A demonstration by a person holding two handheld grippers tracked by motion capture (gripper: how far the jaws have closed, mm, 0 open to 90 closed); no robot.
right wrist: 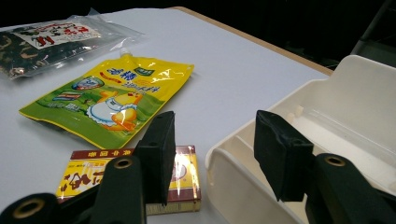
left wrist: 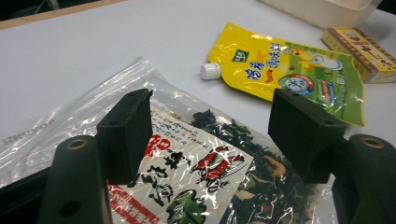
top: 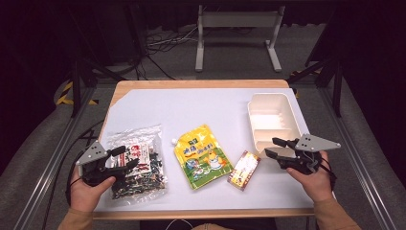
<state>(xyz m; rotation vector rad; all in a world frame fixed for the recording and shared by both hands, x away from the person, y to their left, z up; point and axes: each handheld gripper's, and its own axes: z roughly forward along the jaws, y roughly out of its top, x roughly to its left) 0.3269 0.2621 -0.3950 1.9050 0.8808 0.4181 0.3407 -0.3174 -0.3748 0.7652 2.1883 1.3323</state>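
Left gripper [top: 125,158] hovered, fingers released, over crinkly clear bag [top: 139,163] at worktop's [top: 201,108] near left. Right gripper [top: 276,147], fingers released, straddled smooth white tray's [top: 270,120] near corner beside a small glossy box [top: 244,169].

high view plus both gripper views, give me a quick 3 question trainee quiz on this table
1. True or false: the left gripper hangs over the clear bag of dried greens.
2. Which thing lies nearest the right gripper? A) yellow spout pouch B) small box C) white tray
3. Fill in: the pouch's white cap points toward the ____.

Key: 1 true. 2 C; its jaws stand open at the tray's near corner. 3 clear bag.
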